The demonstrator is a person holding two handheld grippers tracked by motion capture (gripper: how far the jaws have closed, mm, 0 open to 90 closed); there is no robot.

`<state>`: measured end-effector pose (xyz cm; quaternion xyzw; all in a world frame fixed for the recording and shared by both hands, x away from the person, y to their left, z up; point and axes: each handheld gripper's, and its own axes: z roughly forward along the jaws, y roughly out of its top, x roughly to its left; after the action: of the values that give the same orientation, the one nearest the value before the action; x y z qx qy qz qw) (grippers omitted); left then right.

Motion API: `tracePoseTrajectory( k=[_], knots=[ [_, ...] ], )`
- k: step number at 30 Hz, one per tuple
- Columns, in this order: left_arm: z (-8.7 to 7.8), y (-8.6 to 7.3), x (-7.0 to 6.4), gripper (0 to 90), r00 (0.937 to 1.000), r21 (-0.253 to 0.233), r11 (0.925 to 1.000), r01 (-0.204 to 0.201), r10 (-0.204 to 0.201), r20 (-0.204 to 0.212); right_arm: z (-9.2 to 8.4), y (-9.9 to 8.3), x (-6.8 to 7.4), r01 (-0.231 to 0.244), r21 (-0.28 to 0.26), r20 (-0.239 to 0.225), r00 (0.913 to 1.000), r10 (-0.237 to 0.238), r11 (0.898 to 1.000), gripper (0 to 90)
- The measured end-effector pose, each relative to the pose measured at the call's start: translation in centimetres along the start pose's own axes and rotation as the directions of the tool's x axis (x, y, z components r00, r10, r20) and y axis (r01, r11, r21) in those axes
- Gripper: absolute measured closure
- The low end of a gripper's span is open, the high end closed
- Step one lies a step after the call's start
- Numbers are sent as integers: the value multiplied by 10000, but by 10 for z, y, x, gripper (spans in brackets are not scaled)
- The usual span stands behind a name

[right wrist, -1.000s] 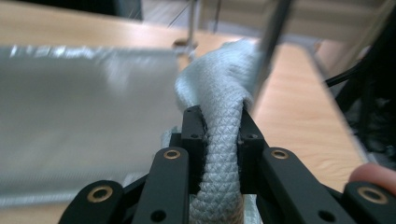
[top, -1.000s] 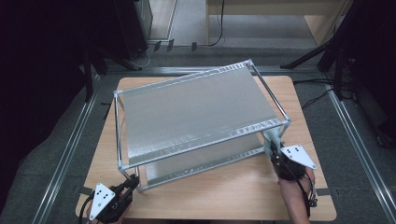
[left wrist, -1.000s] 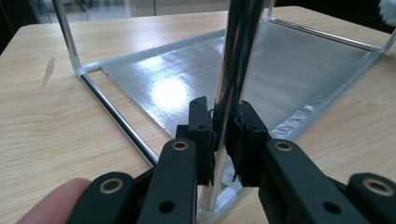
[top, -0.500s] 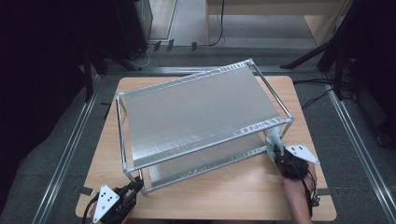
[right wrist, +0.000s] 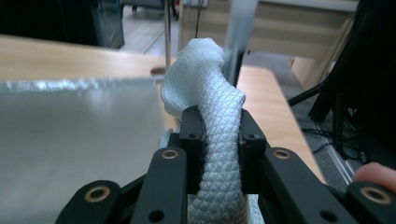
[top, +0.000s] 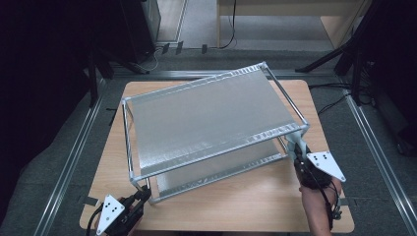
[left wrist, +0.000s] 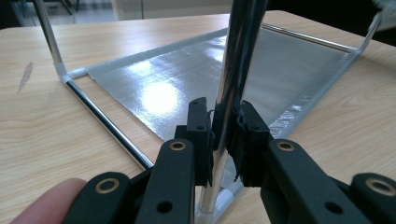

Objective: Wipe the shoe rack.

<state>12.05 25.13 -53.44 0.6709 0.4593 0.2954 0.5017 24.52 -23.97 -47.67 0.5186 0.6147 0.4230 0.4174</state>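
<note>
Left hand-held gripper (left wrist: 223, 135) clamped on upright rack post (left wrist: 233, 70); right hand-held gripper (right wrist: 218, 126) on cloth (right wrist: 205, 79).

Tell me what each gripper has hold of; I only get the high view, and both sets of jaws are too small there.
Observer: The left gripper is shut on the near-left upright post of the shelf rack, low down, just above its foot.
Operator: Now the right one.
Observer: The right gripper is shut on a white cloth, which bunches up above the jaws.
Operator: Say where that cloth sits against the rack.
Observer: It is pressed up by the rack's near-right post, beside the edge of the silver lower shelf.
</note>
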Motion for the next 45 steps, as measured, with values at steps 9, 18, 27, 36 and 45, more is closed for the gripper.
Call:
tracePoseTrajectory(
  k=[9,18,27,36,45],
  knots=[
    [0,0,0,798,10000,3,10000,-77,77,-41,29,-36,-6,-338,2450,-306,9986,426,9689,779],
    [0,0,-1,801,9998,48,9999,-124,125,-137,16,-14,-13,-859,1733,-466,9944,953,9811,785],
    [0,0,-1,801,9998,63,9999,-154,155,-138,5,-1,-12,-488,949,-72,9987,497,9943,782],
    [1,0,-1,801,9999,30,9999,-114,115,-110,37,-45,-21,-211,2805,-27,9997,227,9596,783],
    [2,1,-1,805,9995,47,9997,-222,223,-202,0,0,-22,-384,608,486,9982,355,9974,783]
  ],
)
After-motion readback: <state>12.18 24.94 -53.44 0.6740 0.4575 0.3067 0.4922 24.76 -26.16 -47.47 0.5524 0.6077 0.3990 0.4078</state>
